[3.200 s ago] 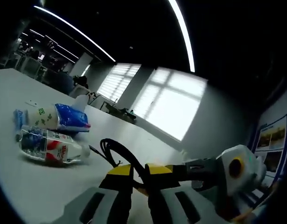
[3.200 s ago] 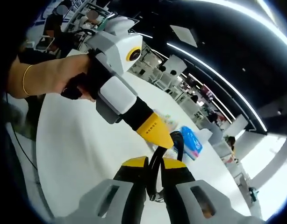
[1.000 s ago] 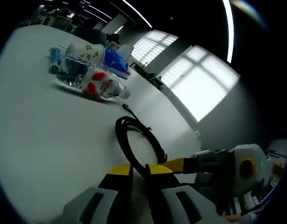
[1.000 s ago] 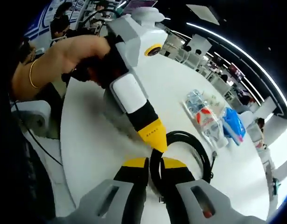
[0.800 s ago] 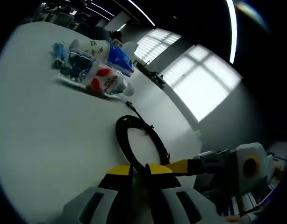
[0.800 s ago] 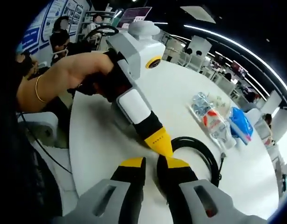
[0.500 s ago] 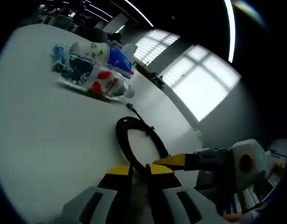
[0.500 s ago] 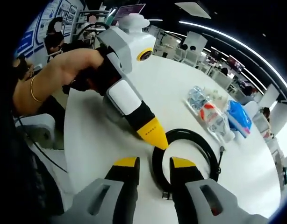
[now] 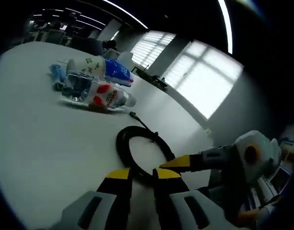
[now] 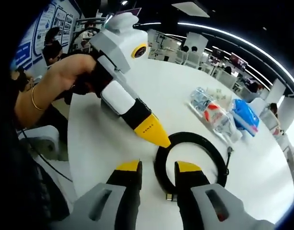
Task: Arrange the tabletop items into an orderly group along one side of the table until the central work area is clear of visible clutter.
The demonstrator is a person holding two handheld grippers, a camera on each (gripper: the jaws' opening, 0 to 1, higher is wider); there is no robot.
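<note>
A black cable lies coiled in a ring on the white table. My left gripper stands open, its yellow tips just short of the ring's near arc. The right gripper's yellow tip comes in from the right beside the ring. In the right gripper view the cable sits just beyond my open right gripper, with the ring's near edge between the tips. A hand holds the left gripper, whose tip hovers at the ring's left edge.
Beyond the cable lie a clear bottle with a red and white label, a white cup with green prints and a blue packet. The bottle and the blue packet also lie grouped at the far side. Desks and people fill the room behind.
Both grippers held the cable lifted; it now lies flat on the table. The right jaws have parted and the left jaws have spread off it. Both views have shifted slightly.
</note>
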